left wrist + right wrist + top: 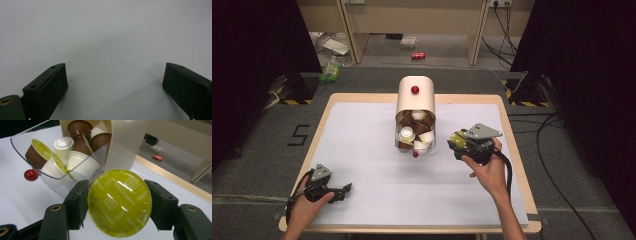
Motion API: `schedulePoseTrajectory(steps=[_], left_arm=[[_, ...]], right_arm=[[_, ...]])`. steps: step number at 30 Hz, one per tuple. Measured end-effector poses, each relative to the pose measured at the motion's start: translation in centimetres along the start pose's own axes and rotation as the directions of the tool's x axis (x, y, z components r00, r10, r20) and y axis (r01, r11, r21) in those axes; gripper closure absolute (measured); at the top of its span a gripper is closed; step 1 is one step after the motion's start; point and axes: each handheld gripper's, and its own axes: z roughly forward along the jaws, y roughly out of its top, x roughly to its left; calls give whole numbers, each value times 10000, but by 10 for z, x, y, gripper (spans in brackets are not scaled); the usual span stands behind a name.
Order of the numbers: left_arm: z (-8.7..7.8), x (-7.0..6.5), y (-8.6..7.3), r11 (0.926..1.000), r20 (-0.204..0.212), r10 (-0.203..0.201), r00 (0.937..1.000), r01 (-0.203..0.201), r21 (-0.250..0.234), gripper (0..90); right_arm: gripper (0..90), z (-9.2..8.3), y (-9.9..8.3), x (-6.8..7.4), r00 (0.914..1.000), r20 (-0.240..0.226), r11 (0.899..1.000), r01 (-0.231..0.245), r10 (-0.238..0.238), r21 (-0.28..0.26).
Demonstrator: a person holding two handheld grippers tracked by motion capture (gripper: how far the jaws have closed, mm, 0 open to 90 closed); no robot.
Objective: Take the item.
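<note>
A cream dispenser (pixel 415 97) with a red knob stands at the table's middle back, its clear drawer (pixel 415 136) pulled out and holding several brown and white coffee capsules (pixel 75 157). My right gripper (pixel 457 142) is just right of the drawer, shut on a capsule with a yellow-green foil lid (pixel 120 202) that faces the camera between both black jaws. The drawer's own red knob (pixel 31 175) shows at the left in the right gripper view. My left gripper (pixel 343 190) rests near the table's front left, open, with bare white mat between its fingers (pixel 53 85).
A white mat (pixel 377 175) covers the wooden table (pixel 532 200). Beyond the far edge stand wooden furniture legs, a red can (pixel 418 56) on the floor, and cables at the right. Dark curtains flank both sides.
</note>
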Motion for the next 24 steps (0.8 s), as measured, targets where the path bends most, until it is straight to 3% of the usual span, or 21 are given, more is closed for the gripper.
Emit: schedulePoseTrajectory(steps=[24], left_arm=[[0, 1, 0, 10000, 55, -22, 10000, 22, -16, 54]], right_arm=[[396, 11, -37, -17, 9985, 342, 9958, -458, 432, 797]])
